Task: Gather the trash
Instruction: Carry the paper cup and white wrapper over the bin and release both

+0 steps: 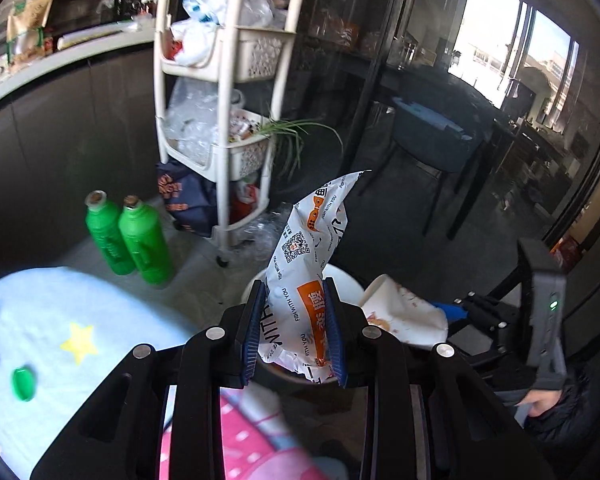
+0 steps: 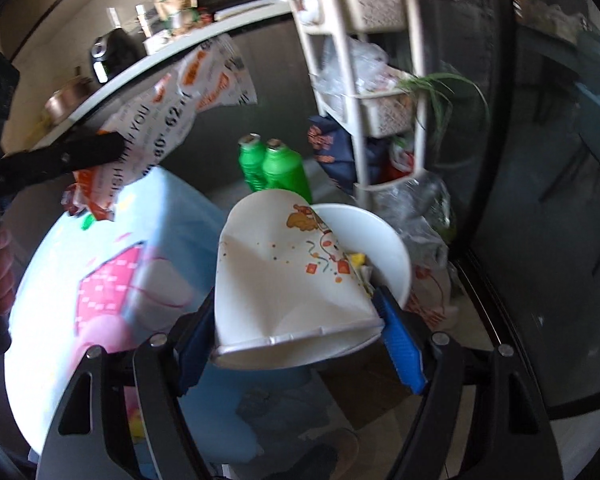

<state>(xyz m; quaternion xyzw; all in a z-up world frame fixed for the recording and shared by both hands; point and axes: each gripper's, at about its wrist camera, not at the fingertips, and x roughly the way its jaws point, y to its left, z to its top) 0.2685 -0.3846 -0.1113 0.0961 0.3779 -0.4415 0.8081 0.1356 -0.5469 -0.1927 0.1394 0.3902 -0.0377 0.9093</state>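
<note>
The left gripper [image 1: 294, 330] is clamped on a crumpled white and orange printed paper wrapper [image 1: 308, 264], whose loose pointed end rises above and ahead of its blue pads. Directly below and just beyond that gripper sits a round white plastic bin [image 2: 384, 248] on the floor. The right gripper [image 2: 300, 340] holds a crushed white paper cup with a colourful cartoon print [image 2: 288, 272] across its creased body, the blue pads pressing on either side with the jaws standing wide; the cup's far end overlaps the bin's rim, and scraps of yellow and white rubbish lie inside the bin. To the left of both grippers is a low bench covered in a light blue cloth with a yellow star and pink patches [image 1: 60, 320], with a small green bottle cap [image 1: 23, 383] lying on it. Ahead, beyond the bin, two green plastic bottles [image 1: 130, 238] stand side by side on the floor, next to a cream tiered trolley rack [image 1: 228, 120] stuffed with plastic bags.
</note>
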